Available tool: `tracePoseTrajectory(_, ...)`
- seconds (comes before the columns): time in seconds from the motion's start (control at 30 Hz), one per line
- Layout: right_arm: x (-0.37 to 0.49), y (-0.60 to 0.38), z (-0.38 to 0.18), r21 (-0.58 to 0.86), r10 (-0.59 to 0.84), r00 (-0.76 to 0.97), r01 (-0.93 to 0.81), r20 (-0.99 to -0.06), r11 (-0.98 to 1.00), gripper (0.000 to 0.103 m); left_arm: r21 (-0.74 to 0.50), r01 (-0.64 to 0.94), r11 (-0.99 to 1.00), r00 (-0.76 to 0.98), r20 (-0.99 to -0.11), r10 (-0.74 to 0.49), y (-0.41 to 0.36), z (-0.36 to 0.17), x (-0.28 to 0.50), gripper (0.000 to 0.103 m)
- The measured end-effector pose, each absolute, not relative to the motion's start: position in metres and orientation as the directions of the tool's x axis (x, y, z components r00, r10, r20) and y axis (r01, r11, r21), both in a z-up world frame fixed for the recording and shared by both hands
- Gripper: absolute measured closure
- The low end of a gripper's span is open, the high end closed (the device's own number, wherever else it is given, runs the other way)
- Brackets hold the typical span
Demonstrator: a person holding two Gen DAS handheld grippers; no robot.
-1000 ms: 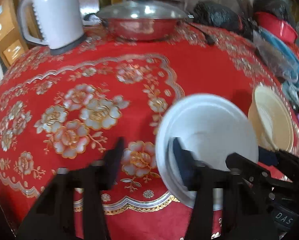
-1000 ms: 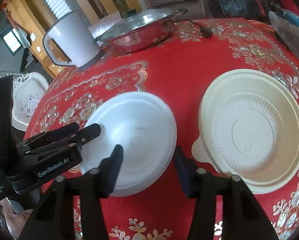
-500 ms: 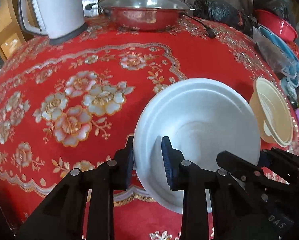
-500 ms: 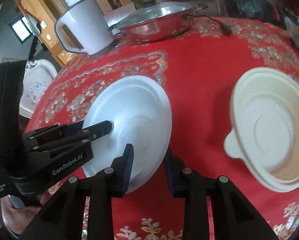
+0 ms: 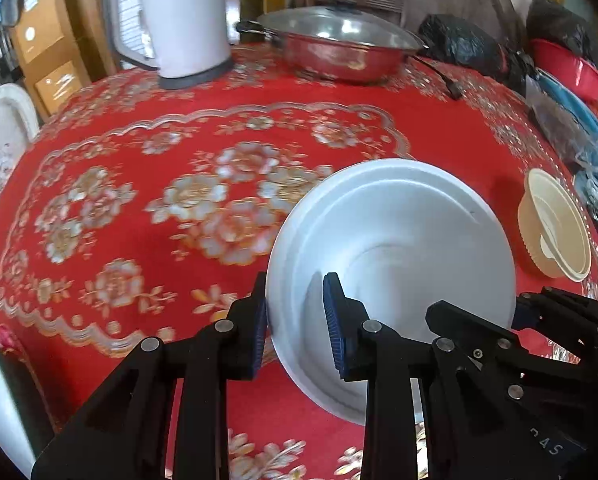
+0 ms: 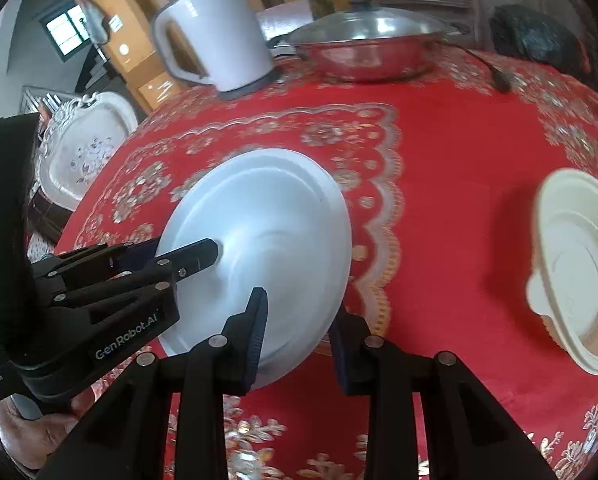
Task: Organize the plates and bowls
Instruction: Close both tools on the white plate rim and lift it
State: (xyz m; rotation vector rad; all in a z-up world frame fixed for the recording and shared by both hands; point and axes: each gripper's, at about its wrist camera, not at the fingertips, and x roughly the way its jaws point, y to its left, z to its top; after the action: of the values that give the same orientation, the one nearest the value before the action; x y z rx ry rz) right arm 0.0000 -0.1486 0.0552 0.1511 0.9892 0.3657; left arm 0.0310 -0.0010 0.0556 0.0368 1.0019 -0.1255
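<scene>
Two dishes are out on the red flowered tablecloth: one white plate and one cream bowl. There is also one white kettle and one lidded steel pan at the far side, with a black bag beyond the pan's cord. Two grippers are at work, and both have hold of the same white plate. The left gripper has its jaws drawn narrow on the plate's near-left rim, one blue pad under the edge and one inside the dish. The right gripper pinches the plate's near-right rim in the same way, jaws narrow, with the rim between its pads. The plate is tilted and appears to be off the cloth, carried between the two tools, while the cream bowl sits alone well off to the right. A second ago both sets of jaws stood wider and the plate lay flat on the cloth just beside the bowl; since then they have closed on the rim, and the plate now sits farther from the bowl, toward the flowered middle of the table.
</scene>
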Motion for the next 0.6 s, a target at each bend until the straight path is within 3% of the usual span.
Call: tracePoseTrajectory(0.6,-0.002,-0.083,0.069,0.249,0.398,0.463,-0.351,-0.792,0.903,0.071,-0.048,0.033,0.998,0.563,-0.825,-0.058,0.060,0.071,0.006,0.077)
